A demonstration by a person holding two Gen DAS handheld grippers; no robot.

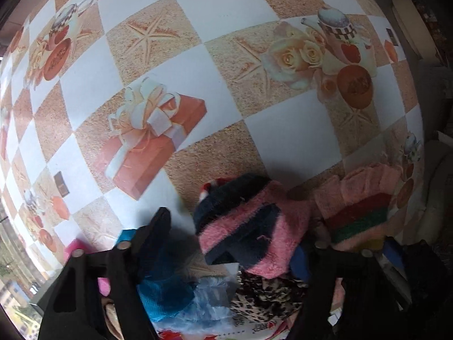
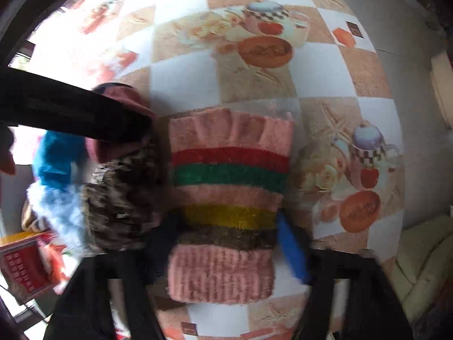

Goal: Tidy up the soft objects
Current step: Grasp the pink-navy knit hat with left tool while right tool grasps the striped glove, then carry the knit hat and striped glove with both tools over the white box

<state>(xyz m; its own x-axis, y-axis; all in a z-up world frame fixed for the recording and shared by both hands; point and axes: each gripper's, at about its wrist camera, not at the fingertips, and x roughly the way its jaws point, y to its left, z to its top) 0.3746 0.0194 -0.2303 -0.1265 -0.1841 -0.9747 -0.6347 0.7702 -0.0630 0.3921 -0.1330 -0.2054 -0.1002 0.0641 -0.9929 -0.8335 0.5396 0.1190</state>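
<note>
A pink glove with red, green, yellow and brown stripes (image 2: 229, 198) lies flat on the patterned tablecloth; it also shows in the left wrist view (image 1: 359, 212). My right gripper (image 2: 226, 257) is open with its fingers on either side of the glove's cuff. A pink and navy striped fuzzy sock (image 1: 249, 226) lies between the fingers of my left gripper (image 1: 235, 243), which is open above a pile. The pile holds a leopard-print piece (image 1: 266, 297), a light blue fluffy piece (image 1: 209, 306) and a bright blue piece (image 1: 158, 291).
The tablecloth (image 1: 215, 56) has white and sand squares with printed gift boxes, roses and teapots. A red printed box (image 2: 22, 266) lies at the lower left. A cream cushion (image 2: 424, 263) sits beyond the table's right edge. The left arm (image 2: 70, 113) crosses the right wrist view.
</note>
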